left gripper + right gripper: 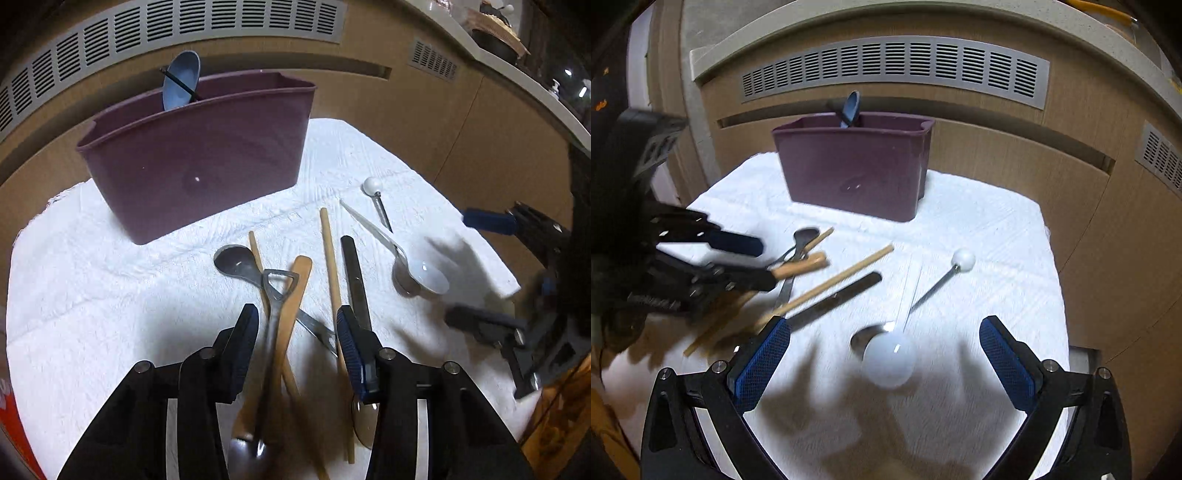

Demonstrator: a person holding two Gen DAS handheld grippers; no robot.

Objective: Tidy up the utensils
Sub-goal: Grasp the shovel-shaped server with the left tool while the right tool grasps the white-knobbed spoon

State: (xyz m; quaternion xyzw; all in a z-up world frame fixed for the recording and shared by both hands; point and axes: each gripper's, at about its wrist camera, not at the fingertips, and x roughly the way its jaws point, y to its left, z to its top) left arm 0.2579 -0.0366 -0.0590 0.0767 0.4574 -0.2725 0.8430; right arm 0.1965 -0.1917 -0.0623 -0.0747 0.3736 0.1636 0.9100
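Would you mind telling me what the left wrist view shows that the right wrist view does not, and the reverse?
Only the left wrist view shows the left gripper open astride the metal ladle and wooden spatula, and the red object at its lower left edge. Only the right wrist view shows the right gripper open above the white spoon. Both show the purple bin and the white towel.
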